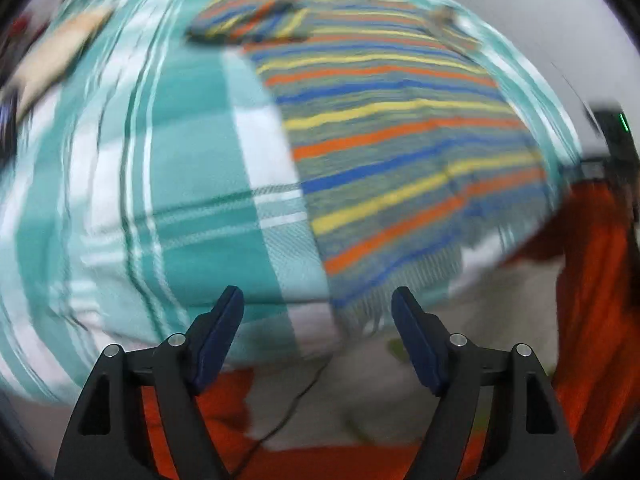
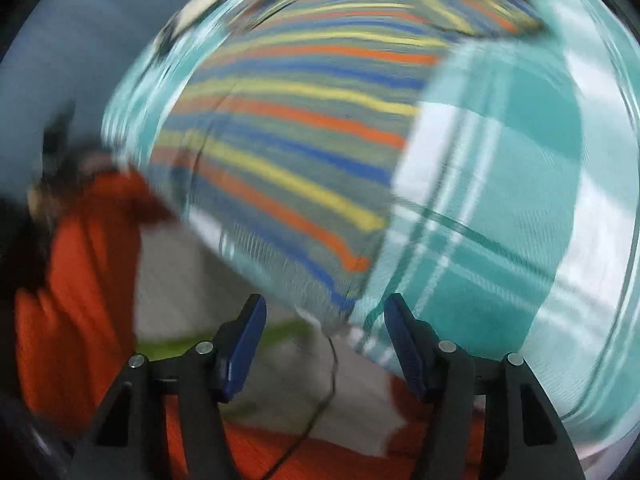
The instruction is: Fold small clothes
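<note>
A small striped shirt (image 1: 392, 132) in yellow, orange and blue lies flat on a teal and white plaid cloth (image 1: 192, 152). Its sleeve (image 1: 248, 20) is at the far left in the left wrist view. My left gripper (image 1: 318, 300) is open and empty, above the shirt's near hem. In the right wrist view the same shirt (image 2: 296, 144) lies on the plaid cloth (image 2: 500, 184). My right gripper (image 2: 324, 308) is open and empty, just above the shirt's near corner. Both views are blurred by motion.
The person's orange garment (image 1: 592, 280) shows at the near edge and also in the right wrist view (image 2: 76, 280). A thin dark cable (image 2: 320, 396) hangs below the grippers. A pale object (image 1: 60, 52) lies at the far left of the cloth.
</note>
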Demonstrator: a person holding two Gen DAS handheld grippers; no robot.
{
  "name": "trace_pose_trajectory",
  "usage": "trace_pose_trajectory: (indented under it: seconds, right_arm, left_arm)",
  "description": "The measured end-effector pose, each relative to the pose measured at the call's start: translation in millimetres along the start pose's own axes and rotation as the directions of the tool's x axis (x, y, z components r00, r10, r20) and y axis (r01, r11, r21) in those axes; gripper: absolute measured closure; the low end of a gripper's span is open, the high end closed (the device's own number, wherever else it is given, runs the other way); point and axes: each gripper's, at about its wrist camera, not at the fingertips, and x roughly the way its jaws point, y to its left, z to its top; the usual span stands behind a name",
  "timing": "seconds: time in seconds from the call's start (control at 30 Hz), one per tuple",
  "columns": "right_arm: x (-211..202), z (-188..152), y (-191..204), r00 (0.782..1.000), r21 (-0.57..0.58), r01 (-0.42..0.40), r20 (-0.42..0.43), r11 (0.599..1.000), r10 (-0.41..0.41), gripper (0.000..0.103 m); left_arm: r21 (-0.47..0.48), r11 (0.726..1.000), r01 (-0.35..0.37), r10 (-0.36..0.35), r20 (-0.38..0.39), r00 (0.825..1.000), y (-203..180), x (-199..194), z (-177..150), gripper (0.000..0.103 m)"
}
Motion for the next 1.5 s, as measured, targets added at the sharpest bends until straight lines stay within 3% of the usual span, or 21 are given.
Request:
trace_pose_trajectory:
  seconds: [0.1,0.17,0.2,0.23,0.33,0.43,0.6,0.77,0.8,0.83,0.87,0.9,0.93,1.0,1.1,1.13,1.17,1.27,1.33,1.4,1.5]
  right_arm:
    - [19.9,2.9,-20.6,0.998,0.105,-0.053,-0.034,0.993,0.057,0.042]
    - [45.9,5.5,-20.9,0.995,0.131,-0.06,-0.073,0.99,0.07,0.049]
    - [59.1,8.3,-18.2,0.992,0.138,-0.081,-0.085,0.987,0.094,0.067]
    - [68.1,12.9,-14.9,0.99,0.146,-0.103,-0.08,0.984,0.115,0.096]
    - [74.8,11.1,-6.4,0.992,0.184,-0.063,-0.093,0.981,0.081,0.098]
    - [59.7,-1.7,6.8,0.988,0.157,0.055,-0.149,0.986,-0.031,0.098]
    - [70.2,9.1,14.3,0.978,0.17,0.152,-0.167,0.974,-0.123,0.098]
    - [97.3,18.0,10.8,0.975,0.225,0.183,-0.165,0.957,-0.147,0.097]
    - [92.8,18.1,12.4,0.977,0.224,0.177,-0.157,0.958,-0.144,0.089]
    - [90.4,19.7,14.9,0.98,0.23,0.162,-0.151,0.96,-0.129,0.072]
    - [83.1,19.6,15.2,0.981,0.243,0.155,-0.153,0.957,-0.12,0.063]
    - [72.0,19.3,14.5,0.981,0.25,0.158,-0.149,0.955,-0.123,0.055]
    - [55.1,20.4,14.5,0.981,0.244,0.174,-0.127,0.954,-0.146,0.055]
    - [21.9,27.4,15.6,0.963,0.191,0.267,-0.084,0.945,-0.255,0.055]
    - [-19.6,62.0,24.5,0.861,0.025,0.508,0.028,0.861,-0.508,0.054]
    - [-31.4,81.7,24.9,0.832,-0.02,0.55,0.089,0.835,-0.547,0.05]
    - [-40.7,99.5,19.5,0.824,-0.046,0.559,0.137,0.828,-0.549,0.048]
    - [-34.4,166.7,22.9,0.818,-0.151,0.552,0.291,0.82,-0.497,0.045]
    - [-0.3,220.5,22.5,0.821,-0.216,0.54,0.347,0.813,-0.453,0.045]
    - [30.2,245.8,12.4,0.824,-0.221,0.532,0.358,0.818,-0.439,0.045]
    - [86.1,282.3,-16.2,0.849,-0.143,0.492,0.297,0.859,-0.437,0.05]
  left_arm:
    - [-0.044,0.999,0.004,-0.007,-0.078,0.997,-14.0,35.6,5.8,0.04]
    - [-0.041,0.999,0.035,-0.04,-0.114,0.993,-30.7,51.1,3.3,0.049]
    - [-0.031,0.999,0.041,-0.045,-0.138,0.989,-38.5,60.7,5.0,0.073]
    - [-0.024,0.999,0.026,-0.03,-0.164,0.986,-45.3,69.0,5.6,0.096]
    - [-0.083,0.996,0.015,-0.03,-0.178,0.984,-43.5,67.5,8.0,0.098]
    - [-0.086,0.996,0.006,-0.022,-0.185,0.982,-39.3,51.8,2.8,0.099]
    - [-0.069,0.994,-0.089,0.07,-0.248,0.966,-45.3,74.3,11.5,0.099]
    - [-0.05,0.985,-0.165,0.148,-0.248,0.957,-72.4,88.6,26.8,0.09]
    - [-0.044,0.983,-0.179,0.164,-0.236,0.958,-76.9,82.3,27.8,0.084]
    - [-0.043,0.981,-0.191,0.177,-0.227,0.958,-80.1,76.8,28.0,0.069]
    - [-0.045,0.976,-0.214,0.201,-0.201,0.959,-82.6,63.5,28.0,0.061]
    - [-0.055,0.968,-0.244,0.233,-0.156,0.96,-83.8,47.2,28.4,0.045]
    - [-0.07,0.96,-0.27,0.262,-0.108,0.959,-84.8,31.5,29.6,0.035]
    - [-0.117,0.938,-0.327,0.33,0.0,0.944,-87.3,-1.8,35.6,0.03]
    - [-0.197,0.915,-0.353,0.379,0.11,0.919,-95.5,-27.0,53.3,0.027]
    - [-0.232,0.91,-0.343,0.381,0.145,0.913,-97.2,-34.4,62.1,0.027]
    - [-0.261,0.907,-0.33,0.379,0.168,0.91,-98.0,-39.7,64.2,0.027]
    - [-0.373,0.9,-0.224,0.317,0.21,0.925,-84.0,-33.6,71.5,0.027]
    - [-0.418,0.894,-0.162,0.274,0.226,0.935,-81.7,-40.2,64.6,0.027]
    - [-0.434,0.892,-0.129,0.248,0.23,0.941,-86.3,-33.3,61.1,0.027]
    - [-0.418,0.893,-0.166,0.266,0.192,0.945,-85.1,-23.5,47.3,0.027]
